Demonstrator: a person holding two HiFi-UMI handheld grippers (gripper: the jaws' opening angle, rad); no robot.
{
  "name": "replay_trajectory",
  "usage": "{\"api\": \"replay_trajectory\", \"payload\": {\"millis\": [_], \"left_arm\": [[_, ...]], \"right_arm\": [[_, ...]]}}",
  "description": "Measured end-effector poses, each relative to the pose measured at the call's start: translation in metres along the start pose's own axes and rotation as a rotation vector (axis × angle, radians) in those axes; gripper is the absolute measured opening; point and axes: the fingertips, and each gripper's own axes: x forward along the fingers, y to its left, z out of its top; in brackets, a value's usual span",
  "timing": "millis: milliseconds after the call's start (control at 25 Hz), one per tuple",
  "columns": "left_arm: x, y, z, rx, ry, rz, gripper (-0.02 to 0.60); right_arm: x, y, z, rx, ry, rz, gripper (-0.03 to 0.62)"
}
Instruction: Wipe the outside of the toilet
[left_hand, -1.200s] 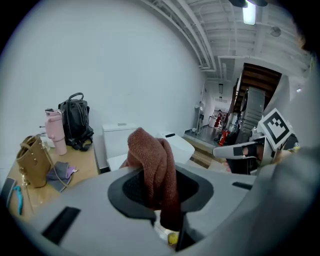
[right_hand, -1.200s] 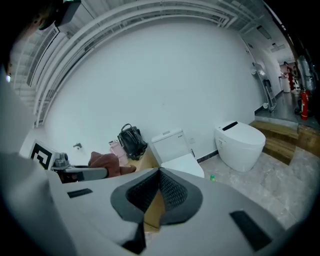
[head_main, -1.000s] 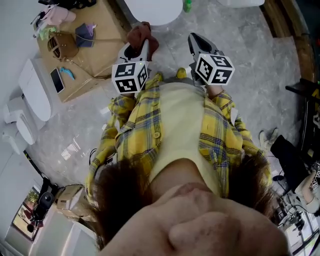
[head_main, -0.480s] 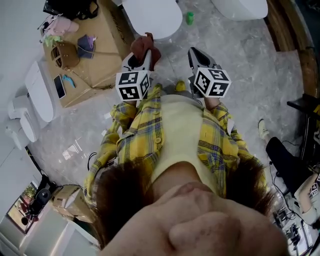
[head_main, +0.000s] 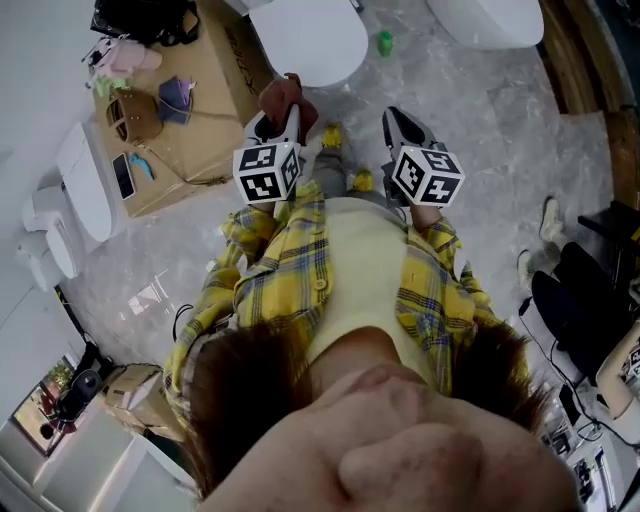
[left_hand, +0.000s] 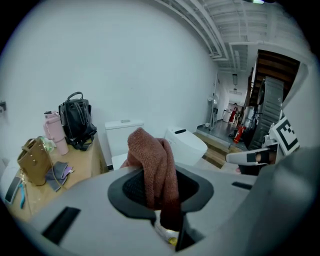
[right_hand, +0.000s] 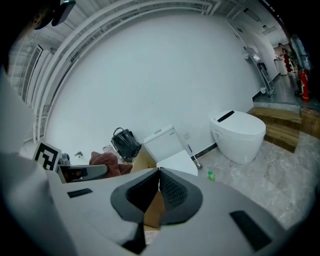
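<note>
The white toilet (head_main: 305, 38) stands at the top of the head view, ahead of both grippers; its tank (left_hand: 123, 136) and seat (right_hand: 176, 162) show in the gripper views. My left gripper (head_main: 281, 112) is shut on a reddish-brown cloth (head_main: 284, 93), which bunches up between the dark pads (left_hand: 150, 167). That cloth hangs short of the toilet bowl, not touching it. My right gripper (head_main: 399, 120) is level with the left one, shut, with nothing held between its pads (right_hand: 172, 192).
A cardboard box (head_main: 205, 95) left of the toilet carries a black bag (left_hand: 77, 122), a pink cup (left_hand: 54, 132), a brown bag (left_hand: 33, 160) and a phone (head_main: 123, 175). A second toilet (head_main: 486, 16) stands at right, a green bottle (head_main: 385, 42) between them.
The person has stepped toward the toilet: it and the box sit lower in the head view, and yellow shoes now show between the grippers. Both grippers keep their hold and spacing.
</note>
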Motion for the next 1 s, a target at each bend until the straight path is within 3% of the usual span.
{"api": "replay_trajectory", "payload": {"millis": [440,1000], "left_arm": [[0.057,0.031,0.049,-0.020,-0.063,0.002,0.097],[0.119,0.108,0.086,-0.086,-0.052,-0.001,0.097]], "right_arm": [[0.042,-0.013,0.041,-0.046,-0.010,-0.029,0.026],[0.157,0.009,0.088,-0.092,0.073,0.013,0.026]]}}
